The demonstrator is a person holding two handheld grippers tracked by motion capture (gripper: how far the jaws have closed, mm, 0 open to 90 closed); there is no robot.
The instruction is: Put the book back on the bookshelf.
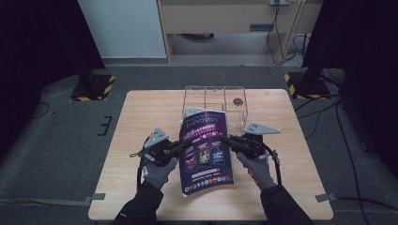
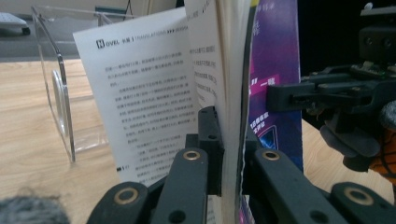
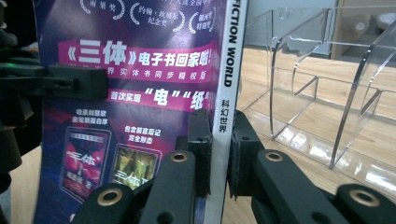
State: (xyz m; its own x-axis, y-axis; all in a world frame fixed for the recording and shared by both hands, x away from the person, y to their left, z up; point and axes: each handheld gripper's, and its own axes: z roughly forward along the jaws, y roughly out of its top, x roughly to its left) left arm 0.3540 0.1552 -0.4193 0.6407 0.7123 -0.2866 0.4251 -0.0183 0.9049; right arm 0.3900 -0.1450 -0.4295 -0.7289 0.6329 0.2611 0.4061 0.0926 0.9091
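We worked at a pale wooden square surface (image 1: 141, 140) set on a grey carpeted floor (image 1: 51, 136). Dark curtains hung at 9 and 3 o'clock, each with a black stand on a yellow-and-black striped base (image 1: 92, 87). At 12 o'clock stood a white panel (image 1: 123, 28) beside a light wooden desk (image 1: 225, 18) with cables trailing under it.

We held a purple-covered magazine with a white spine (image 1: 206, 150) upright above the middle of the surface, its cover facing us. Just behind it, toward 12 o'clock, stood a clear acrylic organiser with several compartments (image 1: 234, 101).

Our left hand-held gripper (image 1: 180, 146) came in from 9 o'clock and had its jaws pressed shut on the magazine's loose page edge; in the left gripper view the pages (image 2: 149, 102) fanned open beside the jaws. Our right hand-held gripper (image 1: 225, 138) came in from 3 o'clock, its jaws clamped on the white spine (image 3: 225, 93), as the right gripper view showed.

The magazine hid the organiser's front wall and part of the surface. Its top and bottom were cut off in both gripper views. A small dark round thing (image 1: 238, 101) in the organiser was too small to identify. The page text was too fine to read.
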